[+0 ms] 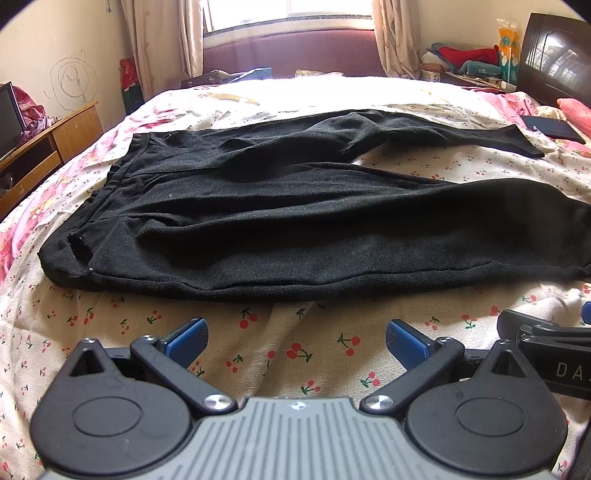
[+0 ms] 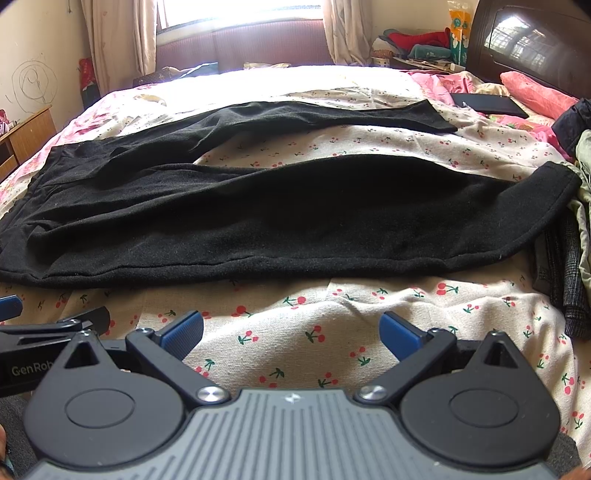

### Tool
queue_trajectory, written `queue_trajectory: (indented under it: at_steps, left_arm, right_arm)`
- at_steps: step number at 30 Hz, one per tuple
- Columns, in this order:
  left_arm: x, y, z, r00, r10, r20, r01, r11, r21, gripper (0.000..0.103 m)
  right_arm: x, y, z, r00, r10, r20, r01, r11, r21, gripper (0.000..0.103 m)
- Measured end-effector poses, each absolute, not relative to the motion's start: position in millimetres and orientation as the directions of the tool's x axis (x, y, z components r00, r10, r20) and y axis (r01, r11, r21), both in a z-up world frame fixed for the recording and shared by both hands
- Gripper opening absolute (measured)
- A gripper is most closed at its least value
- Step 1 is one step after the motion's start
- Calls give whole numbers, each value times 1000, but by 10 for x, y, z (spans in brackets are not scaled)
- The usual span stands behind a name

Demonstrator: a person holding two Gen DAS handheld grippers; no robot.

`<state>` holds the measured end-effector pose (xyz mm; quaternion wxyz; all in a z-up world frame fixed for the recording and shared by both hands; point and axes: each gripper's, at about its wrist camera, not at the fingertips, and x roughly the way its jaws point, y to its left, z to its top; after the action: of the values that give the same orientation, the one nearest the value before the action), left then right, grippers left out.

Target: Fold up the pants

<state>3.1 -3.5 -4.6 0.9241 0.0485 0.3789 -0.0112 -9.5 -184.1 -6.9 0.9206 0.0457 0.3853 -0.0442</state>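
Flat across the middle of both frames lies one pair of black pants (image 1: 280, 206), waistband at the left, its two legs splayed toward the right over the cherry-print sheet (image 1: 288, 350). Below it hover the left gripper (image 1: 295, 338) and right gripper (image 2: 291, 330), jaws wide apart, gripping nothing. One pile of clothes (image 2: 576, 236) is cut off at the right edge.

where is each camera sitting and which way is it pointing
Left wrist: sits on the left gripper, low over the bed, facing the black pants and window; shows its own open blue fingers and the other gripper's edge at right.
Right wrist: sits on the right gripper, facing the same way, nearer the leg ends; open fingers, the other gripper at left.
Shared: pants, bed, window, dark headboard.
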Motion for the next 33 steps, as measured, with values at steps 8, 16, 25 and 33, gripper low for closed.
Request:
queue_trajectory:
  at_steps: [8, 16, 25, 33]
  left_arm:
    - [32, -37, -50, 713, 17, -701, 58, 995, 82, 103]
    - [26, -44, -50, 713, 18, -701, 59, 995, 85, 103]
    - [27, -44, -47, 713, 19, -701, 58, 995, 86, 103]
    - [36, -40, -31, 714, 16, -700, 56, 995, 79, 103]
  right_arm:
    - [-94, -1841, -72, 699, -46, -714, 116, 992, 50, 101]
    - [-93, -1840, -81, 697, -46, -715, 117, 992, 51, 101]
    - [-91, -1838, -90, 697, -45, -716, 117, 992, 51, 101]
    - [-92, -1822, -85, 700, -45, -712, 111, 993, 46, 98]
